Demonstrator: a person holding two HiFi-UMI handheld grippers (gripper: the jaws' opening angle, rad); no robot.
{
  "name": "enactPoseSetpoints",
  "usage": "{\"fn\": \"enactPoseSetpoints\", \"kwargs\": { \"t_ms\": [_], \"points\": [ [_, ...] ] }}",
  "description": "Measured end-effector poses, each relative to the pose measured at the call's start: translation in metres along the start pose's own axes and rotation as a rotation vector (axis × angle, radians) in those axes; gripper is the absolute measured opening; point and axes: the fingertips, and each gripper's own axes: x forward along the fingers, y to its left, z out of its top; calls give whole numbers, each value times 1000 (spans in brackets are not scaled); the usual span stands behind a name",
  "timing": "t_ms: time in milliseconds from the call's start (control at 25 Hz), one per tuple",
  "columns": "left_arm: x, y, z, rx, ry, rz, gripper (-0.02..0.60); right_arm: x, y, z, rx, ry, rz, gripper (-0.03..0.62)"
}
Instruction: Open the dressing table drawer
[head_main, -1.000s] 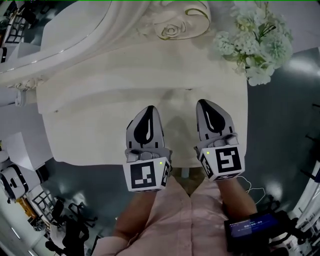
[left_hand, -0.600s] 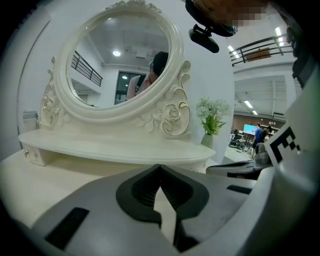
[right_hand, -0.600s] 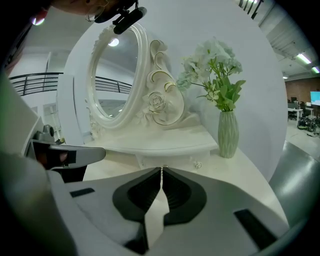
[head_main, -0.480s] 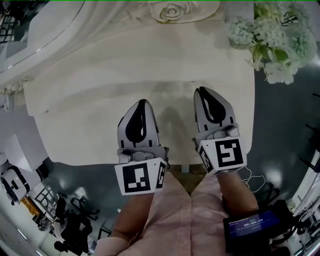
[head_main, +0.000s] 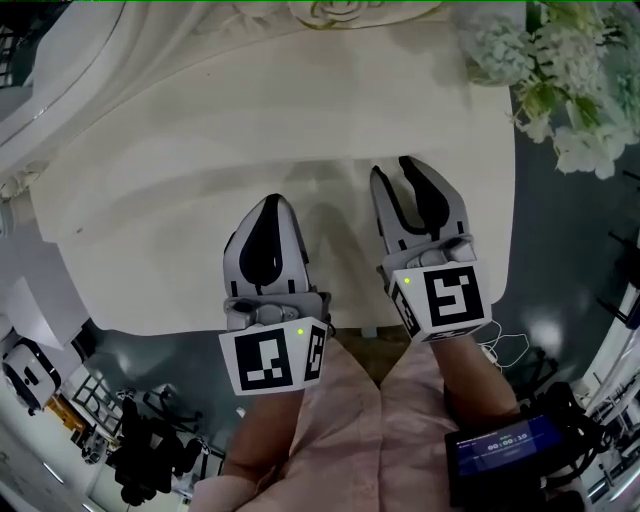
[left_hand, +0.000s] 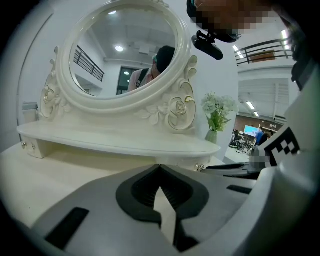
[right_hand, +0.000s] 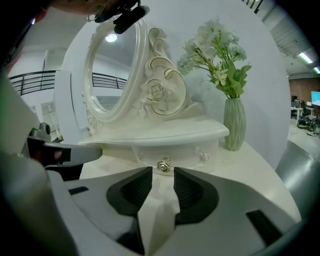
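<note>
To the left of your left tool (head_main: 268, 205) the counter (head_main: 140, 250) lies bare out to its left edge, so that side gives you the most room. Its near edge runs just under the marker cubes of both tools. The left tool (left_hand: 159, 167) has its jaws pressed together with nothing between them, and it points slightly downward over the counter top. Ahead of it and a little left stands the oval mirror (left_hand: 125, 50), with the shelf (left_hand: 115, 142) below it jutting toward you.

A narrow strip of bare counter separates the two tools, which lie side by side and do not touch.

Your right tool (head_main: 395, 172) has just been opening. Its jaws now stand spread, with only counter top showing between the pads. Straight ahead of that gap sits the drawer (right_hand: 175, 152), tucked under the shelf's front lip. Its front faces the right tool (right_hand: 162, 172) and its long axis runs across your view from left to right. The knob (right_hand: 164, 164) sticks out toward you, lined up with the gap between the jaws and just beyond the tips, outside the pads.

Right of the right tool the counter soon ends at its curved edge. The vase (right_hand: 235, 122) stands ahead and right of the drawer, apart from it, and its flowers (head_main: 560, 80) overhang the far right corner.
</note>
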Motion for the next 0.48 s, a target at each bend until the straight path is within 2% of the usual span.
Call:
{"fn": "enactPoseSetpoints", "kwargs": {
  "t_ms": [480],
  "points": [
    [6,16,-3,-18,14,17,21,15,-3,3,-3,14,-36,135]
  ]
}}
